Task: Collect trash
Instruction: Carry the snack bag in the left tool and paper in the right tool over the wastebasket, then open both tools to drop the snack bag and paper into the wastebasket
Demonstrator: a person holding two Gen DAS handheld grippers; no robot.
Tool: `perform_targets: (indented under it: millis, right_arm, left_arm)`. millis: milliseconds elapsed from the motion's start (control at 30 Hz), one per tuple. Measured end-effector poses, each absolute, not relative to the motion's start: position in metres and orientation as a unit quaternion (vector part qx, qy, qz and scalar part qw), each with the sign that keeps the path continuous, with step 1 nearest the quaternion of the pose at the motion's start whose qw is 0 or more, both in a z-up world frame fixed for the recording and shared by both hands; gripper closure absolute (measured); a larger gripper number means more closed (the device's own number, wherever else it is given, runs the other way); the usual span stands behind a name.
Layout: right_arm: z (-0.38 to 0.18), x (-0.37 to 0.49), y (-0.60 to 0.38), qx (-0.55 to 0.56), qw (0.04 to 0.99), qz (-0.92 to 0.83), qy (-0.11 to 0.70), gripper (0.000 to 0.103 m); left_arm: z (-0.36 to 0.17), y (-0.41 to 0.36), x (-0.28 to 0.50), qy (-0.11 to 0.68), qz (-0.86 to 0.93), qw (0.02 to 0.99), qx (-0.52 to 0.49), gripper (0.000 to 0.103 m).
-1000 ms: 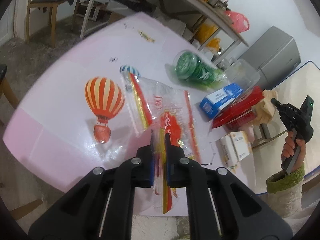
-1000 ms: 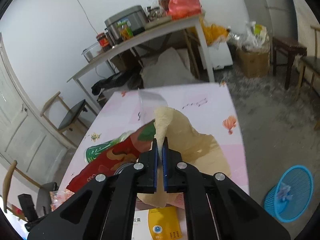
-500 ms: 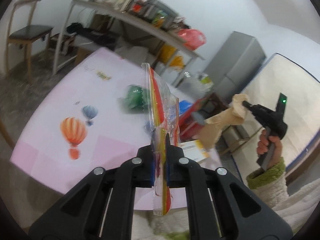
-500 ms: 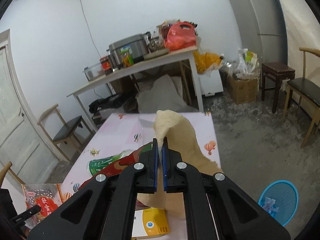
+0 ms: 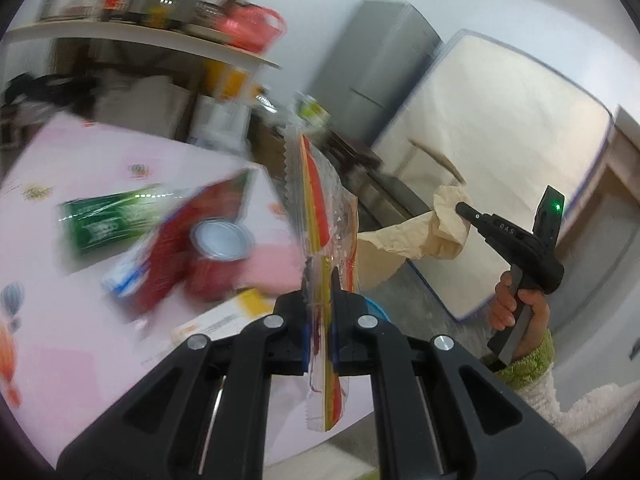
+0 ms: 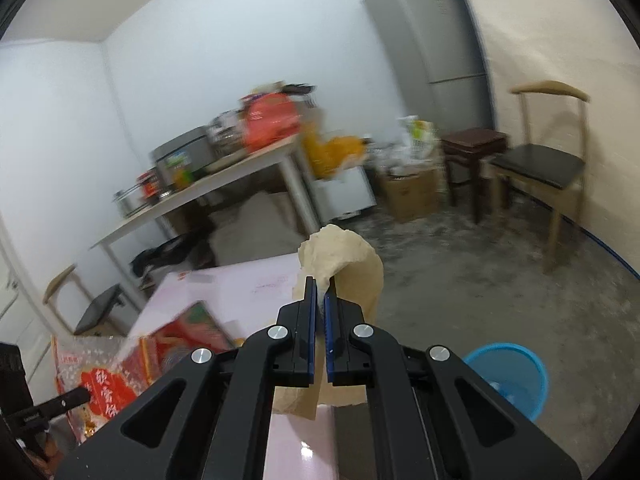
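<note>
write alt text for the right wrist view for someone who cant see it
The right gripper is shut on a crumpled brown paper bag, held up above the edge of a pink table. A blue trash basket stands on the concrete floor at lower right.

White walls, grey concrete floor (image 6: 460,280), steel fridge (image 6: 436,36), wooden chair (image 6: 548,164), cluttered side table (image 6: 200,196).

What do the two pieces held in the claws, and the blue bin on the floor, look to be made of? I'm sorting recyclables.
The wrapper in the left claw looks like thin glossy plastic film: see-through, printed, with a serrated edge. The brown sheet in the right claw looks like matte paper, crumpled and creased. The blue bin looks like smooth moulded plastic, though blur leaves that open.
</note>
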State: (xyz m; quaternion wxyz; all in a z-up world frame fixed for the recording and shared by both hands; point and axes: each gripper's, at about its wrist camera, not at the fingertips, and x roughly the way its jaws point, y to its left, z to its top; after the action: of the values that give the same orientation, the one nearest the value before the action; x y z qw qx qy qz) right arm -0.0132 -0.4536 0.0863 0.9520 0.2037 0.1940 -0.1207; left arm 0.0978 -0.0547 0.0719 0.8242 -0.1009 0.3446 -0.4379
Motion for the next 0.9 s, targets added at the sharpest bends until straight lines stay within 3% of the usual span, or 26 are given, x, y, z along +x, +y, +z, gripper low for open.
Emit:
perform_targets:
  millis: [367, 667, 900]
  right_arm:
    - [0.016, -0.073, -0.579, 0.274, 0.901, -0.249, 0.226, 0.099]
    - [-0.097, -0.049, -0.661, 0.332, 0.839, -0.31, 0.301, 0.099]
    - [-0.173, -0.026, -0.703, 0.38, 0.801, -0.321, 0.332, 0.099]
  left_arm:
    - [0.054, -0.285, 0.125, 0.42, -0.517, 0.745, 0.024, 0.097]
    - [-0.052, -0.483, 0.123, 0.506, -0.483, 0.692, 0.18, 0.097]
    - [-0.127, -0.564, 0.126, 0.535, -0.462, 0.67, 0.228, 0.095]
